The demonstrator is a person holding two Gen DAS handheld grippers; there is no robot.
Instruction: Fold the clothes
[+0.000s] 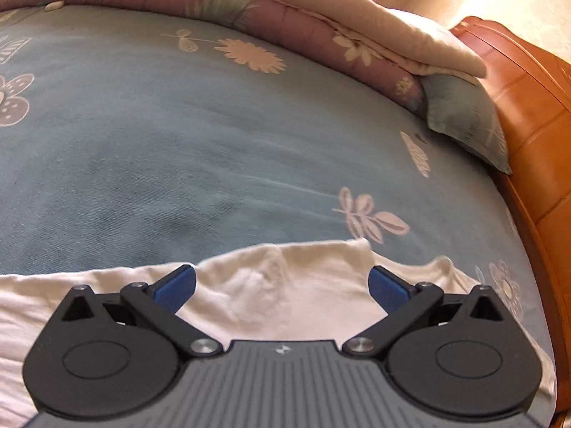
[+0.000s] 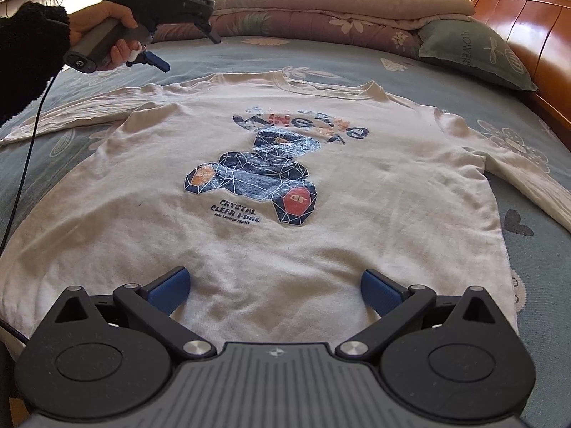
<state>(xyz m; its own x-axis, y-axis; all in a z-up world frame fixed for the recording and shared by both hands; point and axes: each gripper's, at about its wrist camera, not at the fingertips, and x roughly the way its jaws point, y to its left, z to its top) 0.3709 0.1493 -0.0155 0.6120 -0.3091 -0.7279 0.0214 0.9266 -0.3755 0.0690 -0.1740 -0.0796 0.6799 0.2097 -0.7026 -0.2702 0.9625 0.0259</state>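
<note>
A white long-sleeved shirt [image 2: 271, 221] with a dark blue and red bear print lies flat, face up, on the blue flowered bed sheet [image 2: 321, 57], collar at the far end and sleeves spread to both sides. My right gripper [image 2: 274, 289] is open and empty just above the shirt's near hem. My left gripper [image 1: 282, 285] is open and empty above the shirt's left shoulder and sleeve area [image 1: 285, 285]. In the right wrist view the left gripper [image 2: 189, 50] is held in a hand above the far left of the shirt.
A folded pink flowered quilt [image 2: 321, 10] lies along the far side of the bed. A grey-green pillow [image 2: 474, 53] sits at the right against the orange wooden headboard [image 2: 535, 28]. A black cable [image 2: 21, 178] hangs at the left.
</note>
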